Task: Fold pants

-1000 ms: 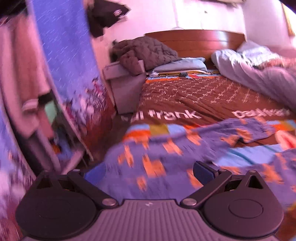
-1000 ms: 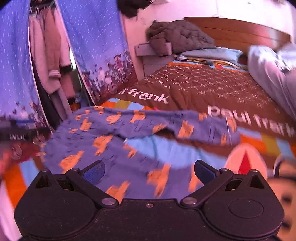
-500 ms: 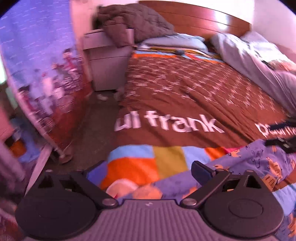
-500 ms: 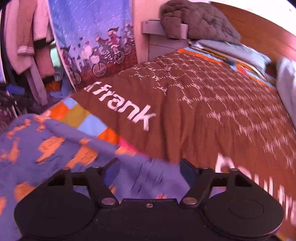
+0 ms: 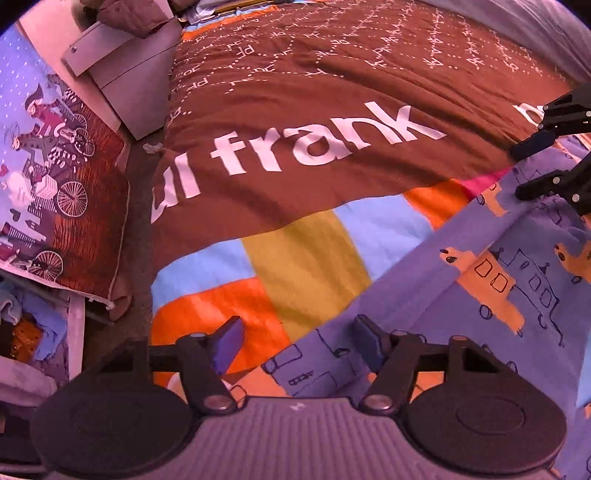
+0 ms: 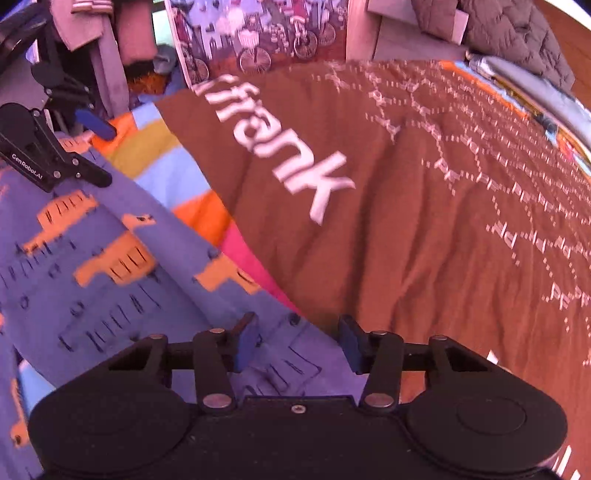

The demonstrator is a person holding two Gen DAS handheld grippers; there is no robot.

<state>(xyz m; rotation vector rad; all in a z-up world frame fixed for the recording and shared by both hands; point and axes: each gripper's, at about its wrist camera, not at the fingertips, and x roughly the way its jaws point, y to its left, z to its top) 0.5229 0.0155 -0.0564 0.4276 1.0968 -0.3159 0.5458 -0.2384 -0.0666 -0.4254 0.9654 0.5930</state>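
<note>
The pants [image 5: 491, 280] are purple-blue with orange shapes and lie spread on the bed; they also show in the right wrist view [image 6: 110, 266]. My left gripper [image 5: 299, 343] is open, low over the pants' left edge, with the cloth edge between its fingers. My right gripper [image 6: 297, 341] is open, low over the pants' far right edge. Each gripper shows in the other's view: the right gripper [image 5: 543, 166] at the far right, the left gripper [image 6: 96, 151] at the left.
The bed cover [image 5: 295, 110] is brown with white letters and coloured blocks [image 5: 306, 258]. A grey nightstand [image 5: 122, 66] and a patterned curtain [image 5: 44, 147] stand left of the bed. Hanging clothes [image 6: 107, 44] and a quilted bundle [image 6: 509, 33] lie beyond.
Both grippers have dropped down and forward to the pants' far edge. Their jaws have narrowed somewhat but stay open.
</note>
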